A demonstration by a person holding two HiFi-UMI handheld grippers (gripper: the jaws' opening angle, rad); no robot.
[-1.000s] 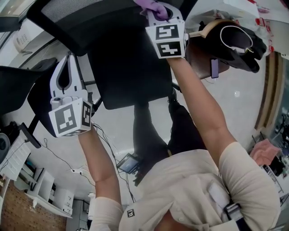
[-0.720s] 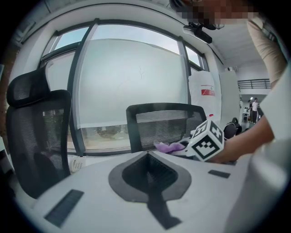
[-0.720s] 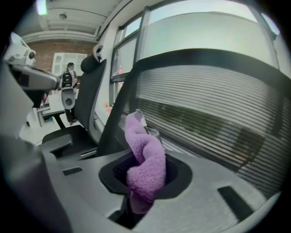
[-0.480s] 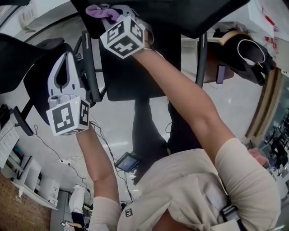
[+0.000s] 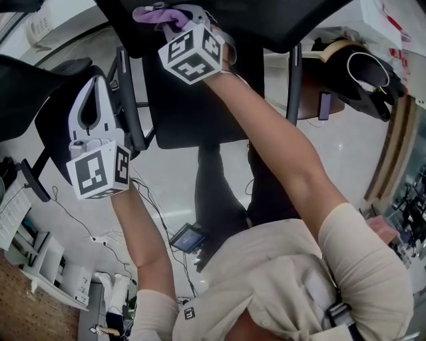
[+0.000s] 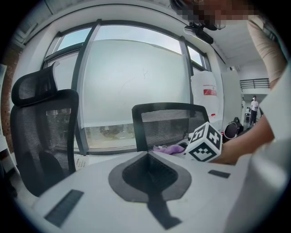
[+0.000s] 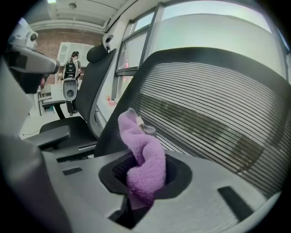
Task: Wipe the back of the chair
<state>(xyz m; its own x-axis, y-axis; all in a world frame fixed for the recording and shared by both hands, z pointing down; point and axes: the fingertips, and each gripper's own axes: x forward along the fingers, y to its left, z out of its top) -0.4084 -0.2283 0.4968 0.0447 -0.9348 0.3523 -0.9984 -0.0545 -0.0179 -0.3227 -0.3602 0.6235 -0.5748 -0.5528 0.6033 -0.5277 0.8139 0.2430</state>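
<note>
Right gripper (image 5: pixel 178 16) edged rightward, jaws clamping the cloth (image 7: pixel 143 154) pointing at the chair back (image 7: pixel 209 104) (left gripper (image 6: pixel 149 173) jaws closed).

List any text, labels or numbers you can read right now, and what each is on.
None reads clearly.
Red print on the white banner by the window: too blurred.
Logo on the shirt: too small.
Tag on the purple cloth: too small.
Cubes on left gripper and right gripper: square markers, no words.

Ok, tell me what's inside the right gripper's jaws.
A purple cloth, clamped by the right gripper, its free end rising near the mesh chair back. The jaws cover its lower end.
</note>
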